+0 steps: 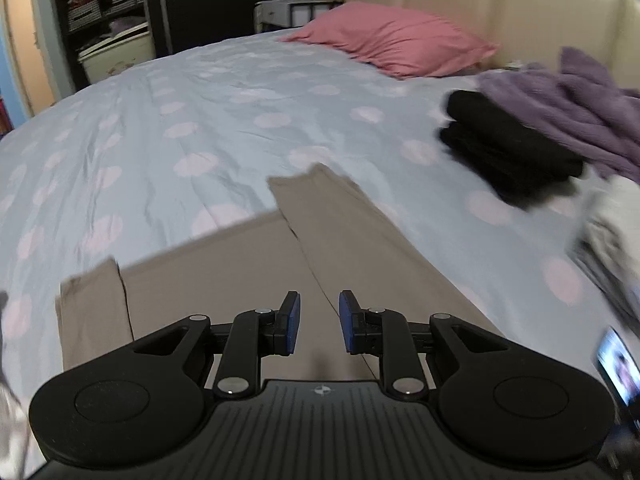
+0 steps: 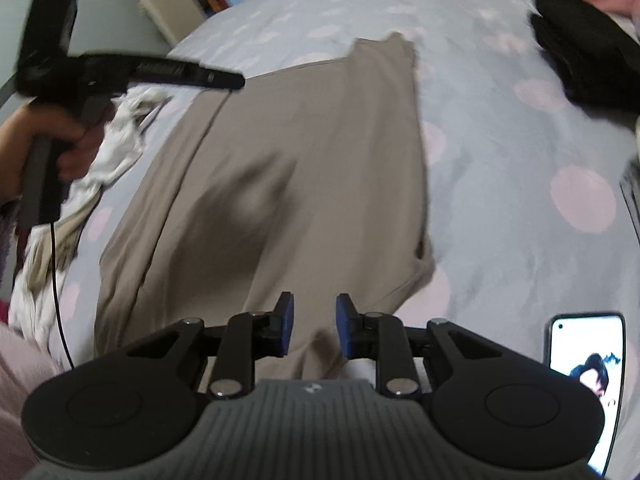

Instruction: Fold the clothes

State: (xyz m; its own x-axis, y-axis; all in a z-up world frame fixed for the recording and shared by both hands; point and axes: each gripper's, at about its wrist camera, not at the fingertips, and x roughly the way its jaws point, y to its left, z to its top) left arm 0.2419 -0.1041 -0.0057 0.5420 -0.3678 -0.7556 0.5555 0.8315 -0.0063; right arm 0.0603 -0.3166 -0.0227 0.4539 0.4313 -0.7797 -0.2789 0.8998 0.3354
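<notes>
Below both grippers, left gripper point(image 1: 319, 322) and right gripper point(image 2: 315, 325) narrowly parted, empty; beige garment point(image 2: 288, 168) near edge hidden.

The taupe garment point(image 2: 280, 152) at frame centre is smooth matt cloth. The bedsheet point(image 1: 200, 120) is creased dotted cotton. Lower right, the phone point(image 2: 584, 364) screen is glossy. The headboard point(image 1: 520, 12), upper right, looks smooth, leather-like.

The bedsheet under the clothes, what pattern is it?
Light blue bedsheet with pale pink polka dots, clearest in the left wrist view.
</notes>
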